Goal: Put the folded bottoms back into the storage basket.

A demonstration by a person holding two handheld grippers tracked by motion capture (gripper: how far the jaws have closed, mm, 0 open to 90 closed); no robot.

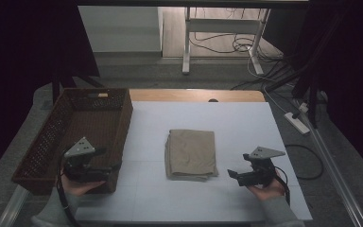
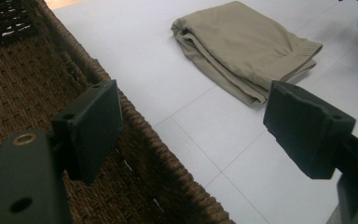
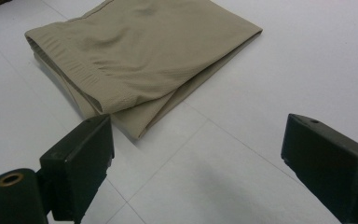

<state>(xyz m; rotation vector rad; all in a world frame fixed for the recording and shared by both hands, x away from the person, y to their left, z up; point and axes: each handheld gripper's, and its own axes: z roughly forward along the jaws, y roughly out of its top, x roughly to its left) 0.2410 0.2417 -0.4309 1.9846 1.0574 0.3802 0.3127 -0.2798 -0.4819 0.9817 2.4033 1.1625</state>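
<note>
A folded khaki cloth [image 1: 191,153] lies flat on the white table [image 1: 246,127], in the middle. My left gripper [image 1: 115,168] hovers over the near right corner of a brown wicker basket [image 1: 52,137], open, nothing between its jaws. In the left gripper view the cloth [image 2: 247,51] lies ahead past the basket rim [image 2: 144,135]. My right gripper [image 1: 231,175] sits open to the right of the cloth, pointing toward it. The right gripper view has the cloth's ribbed hem [image 3: 135,60] just beyond its jaws.
The basket stands at the table's left edge and looks empty. A strip of bare wood [image 1: 194,95] runs along the table's far edge. Beyond it are a desk frame [image 1: 220,35] and cables [image 1: 283,75] on the floor.
</note>
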